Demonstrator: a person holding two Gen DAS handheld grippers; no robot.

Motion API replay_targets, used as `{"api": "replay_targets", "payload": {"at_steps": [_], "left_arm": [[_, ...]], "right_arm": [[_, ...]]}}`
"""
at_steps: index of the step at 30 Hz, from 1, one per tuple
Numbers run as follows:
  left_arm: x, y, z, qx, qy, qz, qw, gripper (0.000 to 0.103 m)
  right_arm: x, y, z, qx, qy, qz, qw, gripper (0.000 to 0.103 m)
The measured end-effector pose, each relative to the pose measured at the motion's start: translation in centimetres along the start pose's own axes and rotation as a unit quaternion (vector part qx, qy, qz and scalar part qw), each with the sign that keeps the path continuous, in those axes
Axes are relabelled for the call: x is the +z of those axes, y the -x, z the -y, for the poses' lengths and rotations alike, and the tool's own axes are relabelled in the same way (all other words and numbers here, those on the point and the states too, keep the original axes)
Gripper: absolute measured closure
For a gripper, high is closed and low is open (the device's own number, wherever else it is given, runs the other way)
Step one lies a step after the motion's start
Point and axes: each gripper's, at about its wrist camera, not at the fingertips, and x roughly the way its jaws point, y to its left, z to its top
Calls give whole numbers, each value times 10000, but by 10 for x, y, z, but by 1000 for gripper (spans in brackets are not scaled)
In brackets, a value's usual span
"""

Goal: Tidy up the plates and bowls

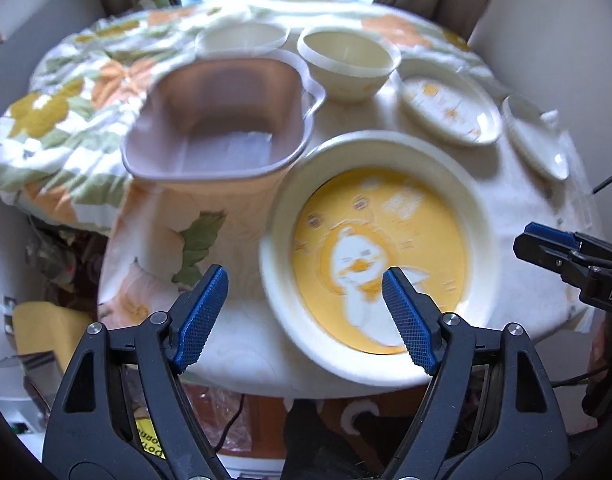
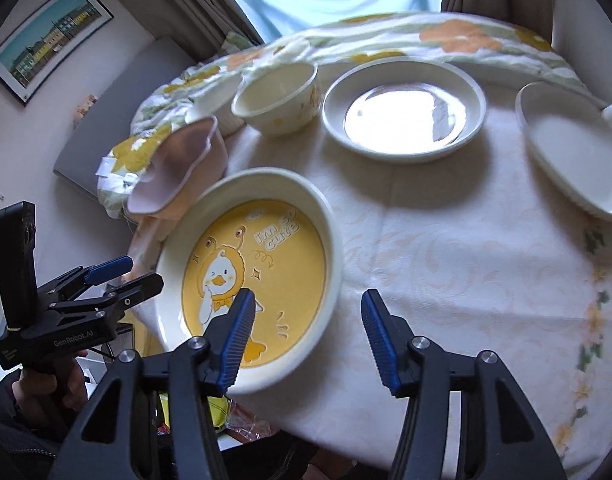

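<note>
The table [image 2: 445, 248] holds a pink tub [image 1: 218, 120], the duck plate [image 2: 262, 276] at the near edge, 2 more plates and some bowls behind. Both the left gripper [image 1: 306, 304] and right gripper [image 2: 306, 336] have jaws apart, nothing in them. I'd pinch the duck plate's rim, then lift it level.

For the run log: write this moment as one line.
left gripper: jaws open, empty | right gripper: jaws open, empty | duck plate: on table, unheld | pink tub: empty
</note>
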Motion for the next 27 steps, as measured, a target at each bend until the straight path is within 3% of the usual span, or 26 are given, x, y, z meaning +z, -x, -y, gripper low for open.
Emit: {"api": "replay_targets", "payload": {"at_steps": [4,5,6,7,13,18,22,27], "left_arm": [[6,48,41,20,-152,590,9981,22],[8,58,52,33,-200,753,9970,16],[10,66,64,61,-276,914,9954,2],[12,75,76,74,-378,1097,9932,0],[41,89,149,-265,-1063,1401,9841,0],[81,84,205,-639,-1703,1383,9736,0],[121,59,242,-1107,-2073,1071,9661,0],[170,2,276,-1603,-2408,456,9562,0]], "right_arm": [[-7,54,15,-83,43,420,9991,47],[-8,67,19,-175,66,526,9984,32],[-10,78,24,-234,72,621,9978,9],[-12,92,30,-278,76,758,9967,2],[-14,153,69,-673,-72,1261,9897,1],[-5,179,108,-968,-506,1258,9860,1],[5,185,132,-1276,-855,1378,9785,1],[13,173,177,-1173,-1795,1369,9671,1]]}}
